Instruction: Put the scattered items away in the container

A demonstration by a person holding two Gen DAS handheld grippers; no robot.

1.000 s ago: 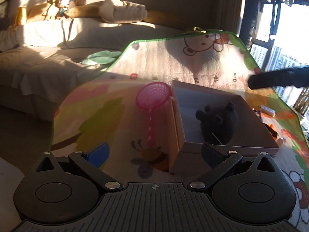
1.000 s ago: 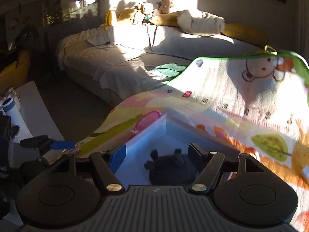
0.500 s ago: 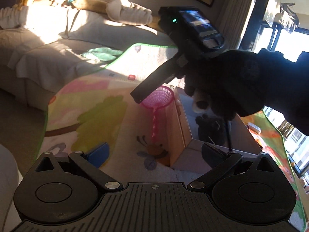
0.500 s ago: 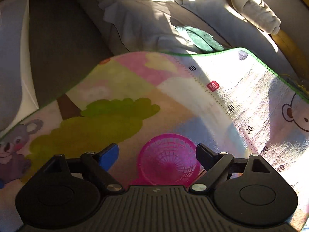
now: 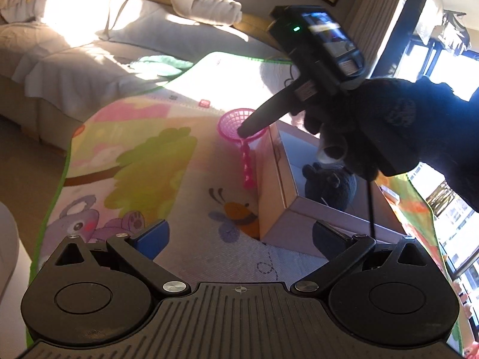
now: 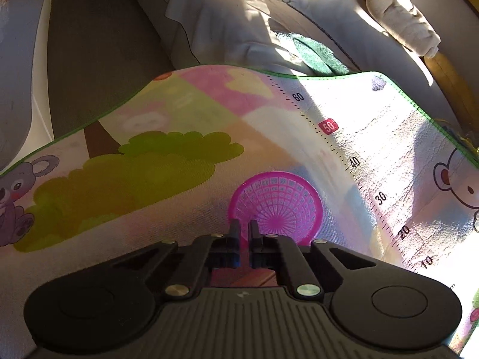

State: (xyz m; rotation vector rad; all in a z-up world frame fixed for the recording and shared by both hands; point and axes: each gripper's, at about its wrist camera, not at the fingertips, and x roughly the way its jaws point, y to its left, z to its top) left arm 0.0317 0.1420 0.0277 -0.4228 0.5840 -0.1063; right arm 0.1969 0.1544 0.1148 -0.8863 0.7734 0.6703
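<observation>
bed (image 5: 89,51): sunlit, pale covers | window (image 5: 443,59): bright | floor (image 6: 98,45): dark, shaded

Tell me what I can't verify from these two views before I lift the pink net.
- Grip on the pink net: in the right wrist view the right gripper fingers are nearly together at the rim, but the contact point is hidden by the fingers.
- Net hoop, left wrist view: partly covered by the right gripper.
- Box interior: the gloved hand hides most; only the dark plush toy shows.
- Small items beyond the box: too small.
</observation>
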